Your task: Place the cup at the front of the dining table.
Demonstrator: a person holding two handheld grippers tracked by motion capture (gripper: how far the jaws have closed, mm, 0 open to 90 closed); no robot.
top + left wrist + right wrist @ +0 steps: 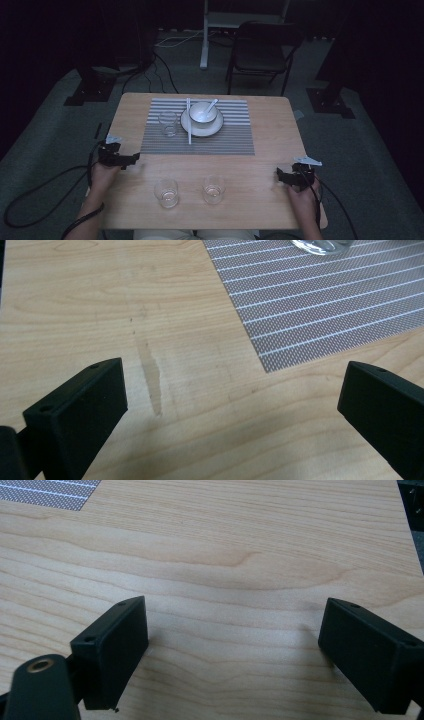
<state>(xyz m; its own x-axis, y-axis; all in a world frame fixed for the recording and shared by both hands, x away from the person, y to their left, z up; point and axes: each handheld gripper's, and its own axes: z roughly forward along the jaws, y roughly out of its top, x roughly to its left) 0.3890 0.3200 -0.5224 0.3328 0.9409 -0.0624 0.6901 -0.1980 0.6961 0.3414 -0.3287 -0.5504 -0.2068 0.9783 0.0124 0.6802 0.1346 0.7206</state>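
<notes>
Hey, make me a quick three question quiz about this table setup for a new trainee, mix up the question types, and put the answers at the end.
1. True or false: the left tongs are clamped on a glass.
2. How many empty glasses stand on the bare wood of the table, off the striped placemat?
3. Multiple choice: the spoon rests A) in the bowl, B) on the placemat, C) in a glass.

Key
1. False: their jaws stand wide apart over bare wood, as do those of the right tongs.
2. Two: the near left glass and the near right glass.
3. A.
</notes>
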